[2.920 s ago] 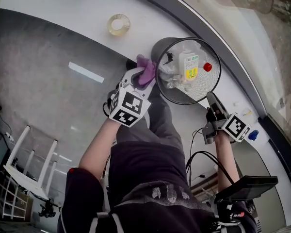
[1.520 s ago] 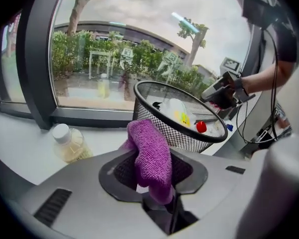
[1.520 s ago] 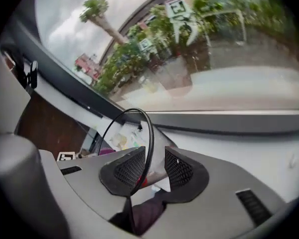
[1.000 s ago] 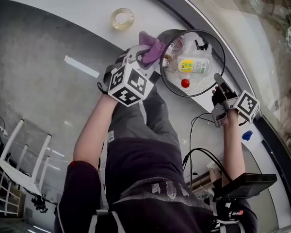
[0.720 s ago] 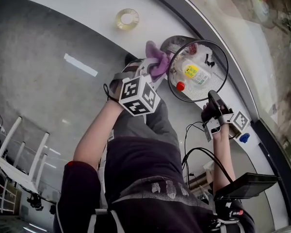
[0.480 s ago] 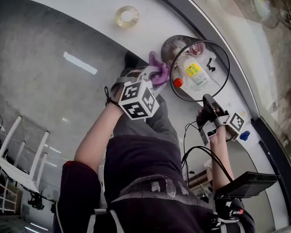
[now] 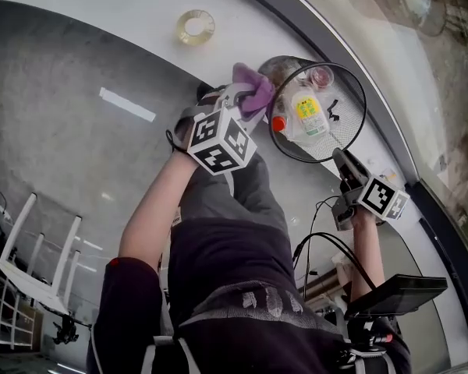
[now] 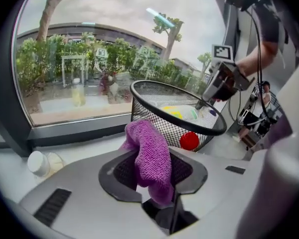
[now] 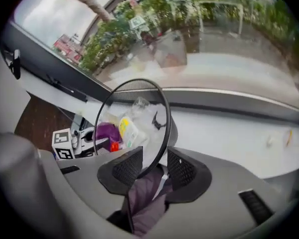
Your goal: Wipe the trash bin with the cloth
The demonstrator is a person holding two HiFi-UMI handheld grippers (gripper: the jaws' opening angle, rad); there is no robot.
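Trash bin point(image 7: 342, 131): black wire mesh, tilted with its round mouth turned up to the head camera. It sits over the pale strip along the curved window frame, just ahead of the person's knee. Inside are a plastic bottle point(image 7: 306, 111) with a yellow label, clear wrapping and a red cap point(image 7: 278, 123) low against the mesh.

Cloth point(image 7: 253, 92): purple, bunched, at the bin's outer wall on the person's left side, just below the rim. From the left gripper view it hangs folded between the jaws, with the mesh close behind it. I cannot tell whether it is actually touching the wall.

Left gripper point(image 7: 240, 104): jaws narrowed and clamped on the cloth, which fills the gap and spills over the top.

Right gripper point(image 7: 342, 160): at the near edge of the rim, opposite the cloth. In its own view the thin rim wire runs down between the two pads — close to one pad, with a clear gap to the other. The jaws are opening and are far wider apart than the wire. The pads do not look pressed on it.

Hard to read: a dull purplish-grey fold below the right jaws, not identifiable. The bin's base is hidden, so I cannot tell whether it rests on the floor. The scene beyond the window is smeared.

A roll of tape point(image 7: 195, 26) lies on the pale strip, well apart from the bin.
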